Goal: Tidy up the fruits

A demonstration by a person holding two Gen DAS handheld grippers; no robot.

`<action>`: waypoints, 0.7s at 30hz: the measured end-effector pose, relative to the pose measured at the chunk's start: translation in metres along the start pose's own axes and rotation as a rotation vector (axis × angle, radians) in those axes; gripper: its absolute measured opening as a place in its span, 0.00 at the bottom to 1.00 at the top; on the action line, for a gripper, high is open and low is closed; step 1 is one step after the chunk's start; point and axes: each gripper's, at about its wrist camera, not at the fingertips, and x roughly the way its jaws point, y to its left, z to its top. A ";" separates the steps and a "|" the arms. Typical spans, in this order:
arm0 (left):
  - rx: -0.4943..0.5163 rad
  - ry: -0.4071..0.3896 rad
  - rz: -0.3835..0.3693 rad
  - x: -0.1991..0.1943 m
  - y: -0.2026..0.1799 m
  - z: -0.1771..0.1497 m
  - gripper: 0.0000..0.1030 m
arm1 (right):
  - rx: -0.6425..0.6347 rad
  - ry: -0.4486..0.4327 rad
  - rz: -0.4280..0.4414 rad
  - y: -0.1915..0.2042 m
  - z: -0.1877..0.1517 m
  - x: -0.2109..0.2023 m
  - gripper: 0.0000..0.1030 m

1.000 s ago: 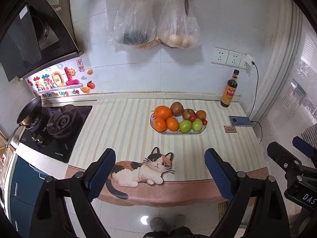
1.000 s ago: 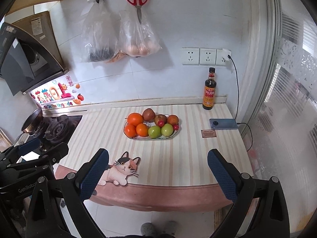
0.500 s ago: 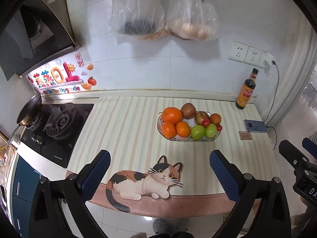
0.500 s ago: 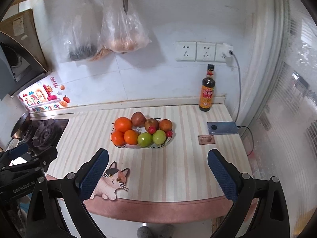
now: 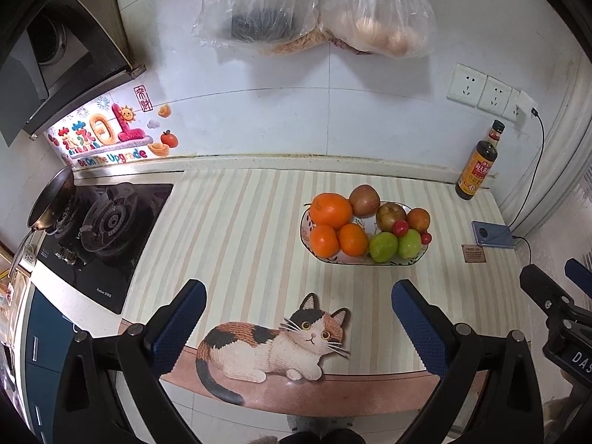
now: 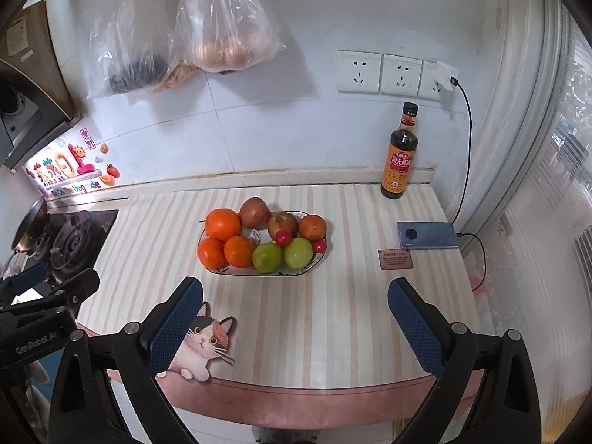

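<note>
Fruit is lying piled in an oval dish (image 5: 407,259) near the middle of the counter (image 5: 236,244), a little toward its back edge and right end. Both claws are hanging released over the front edge with nothing between the jaws: the left gripper (image 5: 296,318) has just been opening its jaws, and the right gripper (image 6: 296,314) is standing wide too.

Oranges (image 6: 223,224) are looking firm, round and fairly heavy, so I would be taking one across its widest part. Green fruits (image 6: 268,257) at the front are looking smooth and perhaps slippery. Small red ones (image 6: 284,236) are probably soft and easy to crush. Pulling one fruit may be making the others roll.
</note>
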 end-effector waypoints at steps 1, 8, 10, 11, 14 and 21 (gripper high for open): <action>0.002 0.002 -0.002 0.000 -0.001 0.000 1.00 | 0.000 0.002 0.001 0.000 0.000 0.001 0.99; -0.002 0.009 -0.017 0.003 -0.002 0.002 1.00 | -0.001 0.014 0.000 -0.002 0.001 0.006 0.99; -0.001 0.009 -0.017 0.003 -0.003 0.002 1.00 | -0.001 0.014 0.000 -0.002 0.000 0.006 0.99; -0.001 0.008 -0.017 0.003 -0.003 0.002 1.00 | -0.002 0.015 0.001 -0.003 0.000 0.006 0.99; 0.000 0.006 -0.020 0.002 -0.004 0.001 1.00 | -0.002 0.013 0.001 -0.003 0.000 0.006 0.99; 0.008 0.004 -0.020 -0.001 -0.005 0.000 1.00 | -0.007 0.012 0.006 -0.003 0.000 0.006 0.99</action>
